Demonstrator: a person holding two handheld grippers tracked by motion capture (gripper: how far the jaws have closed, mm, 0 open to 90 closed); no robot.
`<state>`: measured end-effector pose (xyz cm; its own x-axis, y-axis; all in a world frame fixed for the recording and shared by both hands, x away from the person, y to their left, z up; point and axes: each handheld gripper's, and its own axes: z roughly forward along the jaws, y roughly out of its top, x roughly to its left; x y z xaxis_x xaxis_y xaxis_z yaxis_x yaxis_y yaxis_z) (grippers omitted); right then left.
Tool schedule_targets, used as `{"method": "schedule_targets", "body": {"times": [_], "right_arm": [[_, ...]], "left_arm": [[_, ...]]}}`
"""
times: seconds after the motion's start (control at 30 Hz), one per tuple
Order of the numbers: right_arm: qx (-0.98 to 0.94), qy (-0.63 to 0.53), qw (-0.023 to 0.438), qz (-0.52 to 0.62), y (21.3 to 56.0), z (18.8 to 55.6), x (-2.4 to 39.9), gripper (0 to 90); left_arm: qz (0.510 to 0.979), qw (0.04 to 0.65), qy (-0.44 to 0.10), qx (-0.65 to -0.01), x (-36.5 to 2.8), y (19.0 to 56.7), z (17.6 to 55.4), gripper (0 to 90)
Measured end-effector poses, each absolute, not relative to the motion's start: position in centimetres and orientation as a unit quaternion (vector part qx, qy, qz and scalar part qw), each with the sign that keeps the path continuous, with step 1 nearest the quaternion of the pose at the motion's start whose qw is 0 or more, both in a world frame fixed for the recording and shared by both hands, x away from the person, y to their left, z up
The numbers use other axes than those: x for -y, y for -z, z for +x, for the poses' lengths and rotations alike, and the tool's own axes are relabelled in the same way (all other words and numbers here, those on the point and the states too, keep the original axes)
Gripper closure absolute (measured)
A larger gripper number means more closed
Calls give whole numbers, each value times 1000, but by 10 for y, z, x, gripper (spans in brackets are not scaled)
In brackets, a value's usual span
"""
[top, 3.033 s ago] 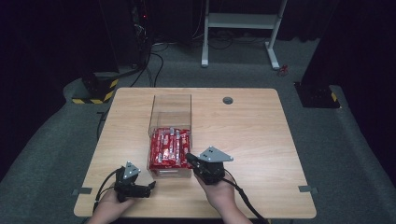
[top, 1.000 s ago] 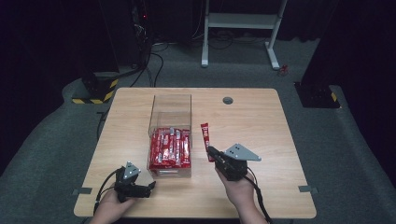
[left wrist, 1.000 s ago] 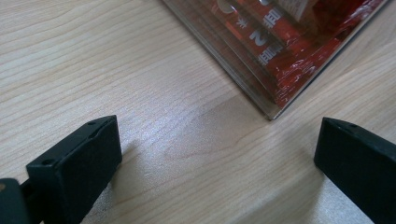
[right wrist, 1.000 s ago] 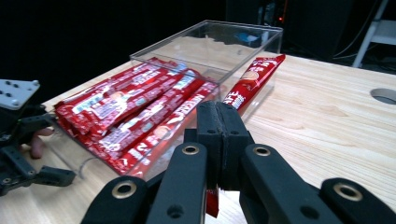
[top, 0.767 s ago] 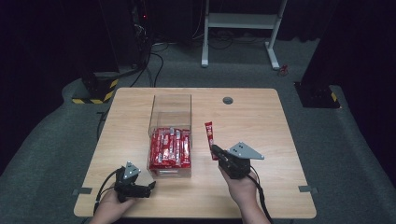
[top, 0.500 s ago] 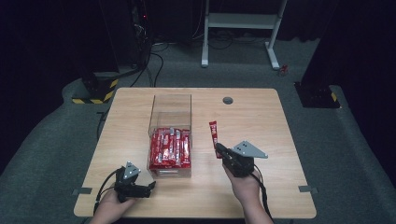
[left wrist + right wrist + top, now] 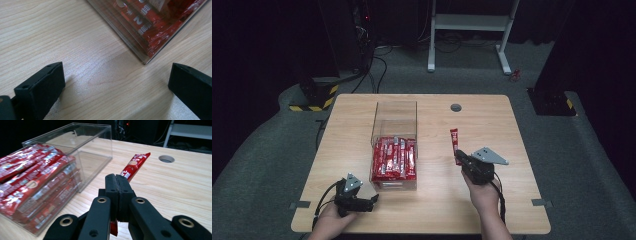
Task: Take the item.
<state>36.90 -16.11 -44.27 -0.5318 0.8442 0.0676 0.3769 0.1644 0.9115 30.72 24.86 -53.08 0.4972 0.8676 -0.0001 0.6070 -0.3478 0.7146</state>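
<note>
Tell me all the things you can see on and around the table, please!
Light wooden table: one, pale wood, with a round hole near its far edge.
Clear plastic box: one, see-through, open on top, left of the table's middle.
Red snack sticks in the box: a stack, red with white print, too many to count.
Single red snack stick: one, red, to the right of the box, pinched at its near end.
White metal stand: one, white, on the grey floor behind the table.
Left gripper: black, jaws open, low near the box's near corner.
Right gripper: black, jaws shut on the single stick.
</note>
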Motion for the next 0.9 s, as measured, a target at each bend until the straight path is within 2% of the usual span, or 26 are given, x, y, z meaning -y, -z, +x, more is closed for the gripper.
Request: {"method": "schedule_targets", "body": {"times": [0.3,0.9], "right_arm": [[-722,-477,248,435,449,377,174,895],[-729,-436,239,470,477,401,196,895]], "left_arm": [[798,335,-194,-462,-249,531,307,11],[797,335,-194,-462,-249,531,307,11]]}}
